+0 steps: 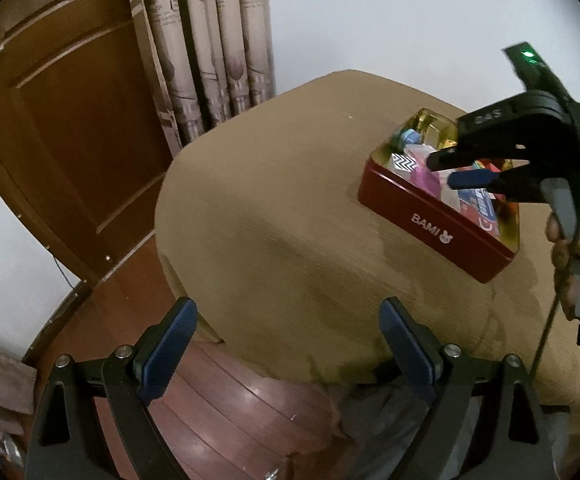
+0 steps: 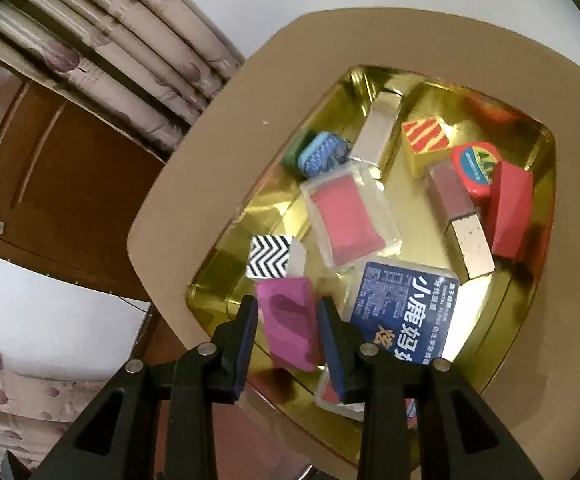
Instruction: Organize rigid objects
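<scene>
- Fingers of the left gripper (image 1: 288,344), left wrist view: spread wide and empty, poised over the near edge of the tan tabletop (image 1: 274,208), well apart from the red tin (image 1: 434,216).
- Same view: the right gripper (image 1: 446,170) reaches down into the tin from the right, with a person's hand (image 1: 570,240) on its handle. The tin sits unbraced; a sideways push from the right gripper could probably slide it across the cloth, since the left gripper is not steadying it.
- Right wrist view: right gripper (image 2: 288,320) fingers pinch a magenta block (image 2: 288,324) just above the tin's gold floor (image 2: 490,320).
- Same view: the block hangs between a chevron block (image 2: 274,258) and a blue-labelled case (image 2: 404,312), both close. Released here, it may land tilted on the case, or nudge the chevron block aside.
- Same view: other pieces, among them a clear red-filled case (image 2: 350,216) and a red wedge (image 2: 508,210), lie loosely at odd angles; a knock could shift them and crowd the free floor.
- Same view: whether the block touches the floor cannot be told; a drop from height might bounce it out of place.
</scene>
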